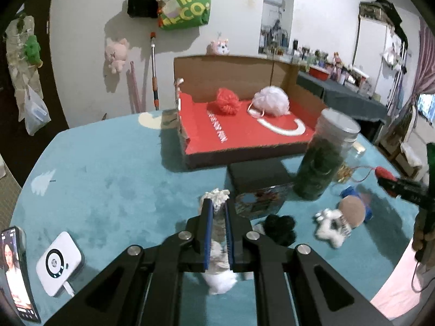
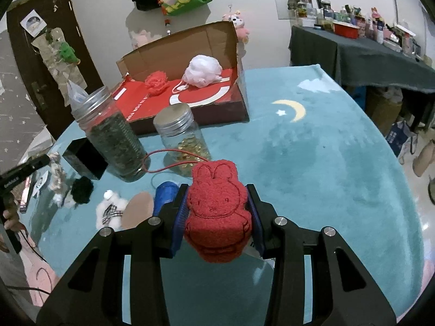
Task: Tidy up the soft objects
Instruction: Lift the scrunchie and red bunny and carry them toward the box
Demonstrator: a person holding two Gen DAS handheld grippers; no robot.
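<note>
The bench [image 2: 339,163], covered in teal plush, is carrying everything. The cardboard box [image 1: 244,146] is sitting open at its far side, holding a pink bath pouf [image 1: 270,100] and a red pouf [image 1: 225,100]. A jar of dark green material [image 2: 114,141] and a jar of amber beads [image 2: 185,141] are standing between the box and my right fingers. My right gripper [image 2: 217,217] is clamping the red rabbit plush [image 2: 216,214] squarely between its pads, above the bench. My left gripper [image 1: 217,231] is pinching a white fluffy toy [image 1: 217,244], its jaws nearly closed, with the toy protruding at both ends.
</note>
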